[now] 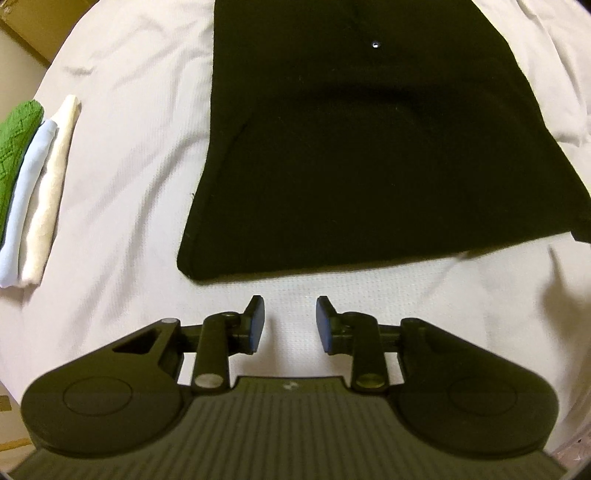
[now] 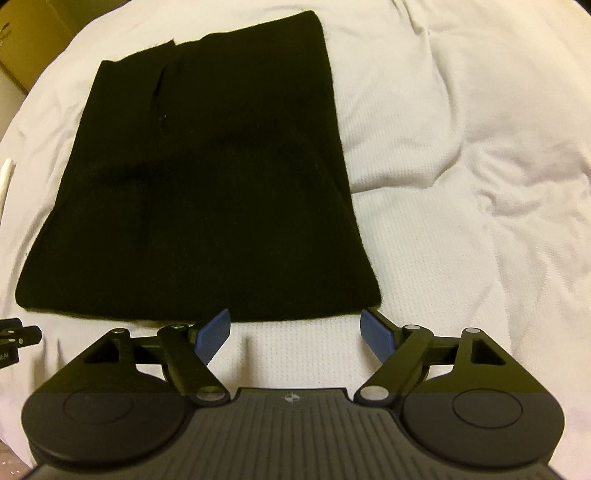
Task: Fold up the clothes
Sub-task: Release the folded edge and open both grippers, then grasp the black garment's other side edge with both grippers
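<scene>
A black garment (image 1: 369, 147) lies folded flat on a white bed sheet (image 1: 129, 166), its near edge running straight across just ahead of both tools. From the left wrist view, the left tool (image 1: 290, 325) hangs over bare sheet just short of that near edge, its two blue-faced pads (image 1: 257, 325) a narrow gap apart with nothing between them, not touching the cloth. A tiny pale speck shows on the upper part of the dark fabric. Off to the left side of the sheet, well apart from the black garment, sits a small row of folded clothes: a green knitted piece (image 1: 16, 147), a light blue piece (image 1: 27, 184) and a cream piece (image 1: 50, 192), lying side by side and touching one another. A brown cardboard box (image 1: 22, 33) shows past the sheet's far left corner. From the right wrist view, the right tool (image 2: 295, 332) stands spread wide, its blue pads (image 2: 214, 334) angled outward, empty, poised near the right-hand near corner of the black garment (image 2: 207, 177); whether the pad tips touch the cloth edge cannot be told. The garment's far end shows an uneven stepped edge there. The sheet (image 2: 480, 166) to the right is rumpled into soft wrinkles. A bit of the left tool (image 2: 14, 338) peeps in at the left edge.
</scene>
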Available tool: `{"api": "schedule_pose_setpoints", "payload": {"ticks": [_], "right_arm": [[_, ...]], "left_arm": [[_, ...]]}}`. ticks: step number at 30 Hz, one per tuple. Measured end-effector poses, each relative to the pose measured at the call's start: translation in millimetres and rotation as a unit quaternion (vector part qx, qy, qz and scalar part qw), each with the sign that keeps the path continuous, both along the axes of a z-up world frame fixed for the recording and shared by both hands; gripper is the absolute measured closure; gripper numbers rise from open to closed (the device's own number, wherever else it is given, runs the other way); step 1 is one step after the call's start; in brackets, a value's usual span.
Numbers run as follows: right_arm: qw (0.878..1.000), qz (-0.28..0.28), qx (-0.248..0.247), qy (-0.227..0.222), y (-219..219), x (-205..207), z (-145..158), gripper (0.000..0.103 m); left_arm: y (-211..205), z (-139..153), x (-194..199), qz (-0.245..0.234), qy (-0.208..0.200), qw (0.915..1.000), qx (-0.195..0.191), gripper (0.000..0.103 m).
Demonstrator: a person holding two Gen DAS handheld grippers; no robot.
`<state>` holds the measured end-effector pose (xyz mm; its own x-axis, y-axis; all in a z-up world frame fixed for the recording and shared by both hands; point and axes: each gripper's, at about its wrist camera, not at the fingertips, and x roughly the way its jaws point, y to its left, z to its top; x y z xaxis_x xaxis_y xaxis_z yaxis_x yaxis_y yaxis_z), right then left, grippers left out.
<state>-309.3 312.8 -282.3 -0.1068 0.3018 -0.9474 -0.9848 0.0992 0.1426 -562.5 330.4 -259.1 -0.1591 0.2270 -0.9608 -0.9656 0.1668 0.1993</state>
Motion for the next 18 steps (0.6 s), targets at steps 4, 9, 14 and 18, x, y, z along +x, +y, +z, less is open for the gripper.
{"api": "schedule_pose_setpoints", "payload": {"ticks": [4,9,14,18], "right_arm": [[1.000,0.007,-0.003,-0.003,-2.6,-1.3,-2.7,0.021],[1.000,0.022,0.000,-0.009,-4.8,-5.6,-4.1,0.021],[0.991,0.109,0.051,-0.064,-15.1,-15.9,-0.3,0.020],[0.947,0.253,0.091,-0.175,-35.0,-35.3,-15.5,0.018]], "left_arm": [[3.4,-6.2,-6.2,0.007,-0.003,1.0000,-0.004,0.074],[-9.1,-0.6,-19.9,0.000,-0.012,0.9999,0.004,0.072],[-27.4,-13.4,-14.5,-0.129,0.046,0.9895,0.045,0.053],[-53.4,-34.1,-6.0,-0.280,0.159,0.9406,0.109,0.053]]}}
